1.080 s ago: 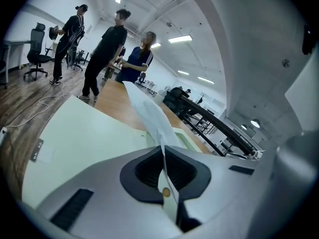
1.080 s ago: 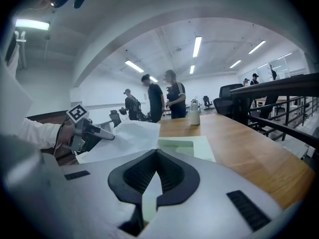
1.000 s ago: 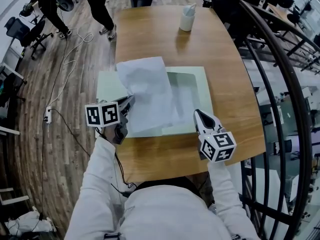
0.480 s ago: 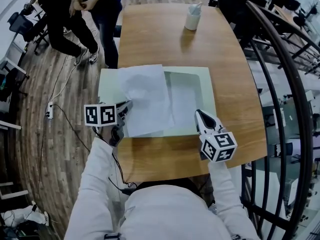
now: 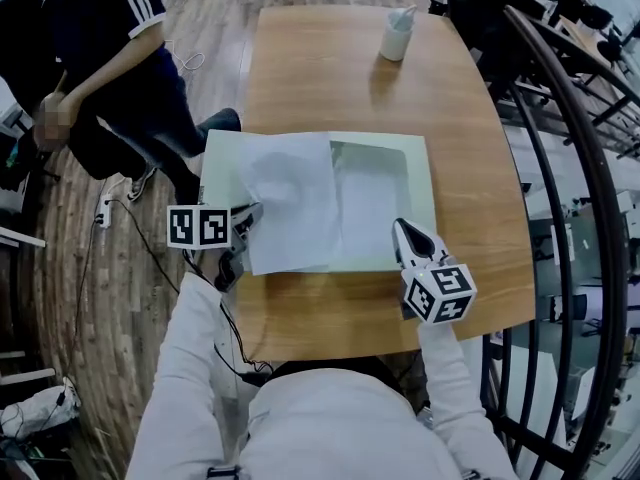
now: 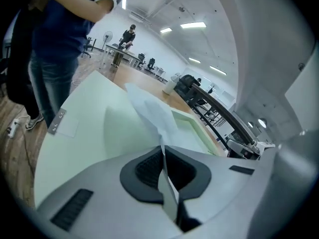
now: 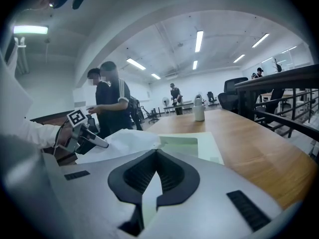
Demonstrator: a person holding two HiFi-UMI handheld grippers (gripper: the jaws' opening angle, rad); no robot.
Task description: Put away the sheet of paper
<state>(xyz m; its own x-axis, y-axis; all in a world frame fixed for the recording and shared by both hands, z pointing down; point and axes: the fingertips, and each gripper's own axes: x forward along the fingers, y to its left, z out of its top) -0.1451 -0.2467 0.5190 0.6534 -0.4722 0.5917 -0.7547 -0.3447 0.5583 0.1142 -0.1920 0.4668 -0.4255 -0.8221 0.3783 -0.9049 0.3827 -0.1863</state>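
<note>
**Operator:** What is the state of the left gripper [image 5: 247,220]?

**Inspector:** Its jaws are clamped on the sheet of paper [image 5: 295,203] at the sheet's near left corner. The left gripper view shows the paper's edge pinched upright between the two pads. The gripper stands at the left edge of the tabletop [image 5: 330,78], toward the near edge.

**Operator:** And the right gripper [image 5: 402,230]?

**Inspector:** Its jaws are together, with nothing between them. The tips lie at the near edge of the pale green case [image 5: 222,163], toward that case's right corner. Whether they touch the case cannot be determined.

**Operator:** Where is the sheet located?

**Inspector:** The sheet is white and creased. It lies across the middle of the case, covering part of the flat left half and the left part of the recessed right half. Its near edge runs along the case's near edge.

**Operator:** How is the case positioned?

**Inspector:** It lies open and flat close to the near edge of the tabletop. Its left part reaches past the tabletop's left edge. The recess is on the right.

**Operator:** What lies farther out?

**Inspector:** A white bottle [image 5: 398,34] stands near the far edge, toward the far right corner, well apart from the case. A person [image 5: 110,58] in a dark shirt with striped sleeves stands on the wooden floor beyond the left edge. A black chair [image 5: 500,8] sits at the far right corner, and a black railing [image 5: 570,198] runs along the right edge.
</note>
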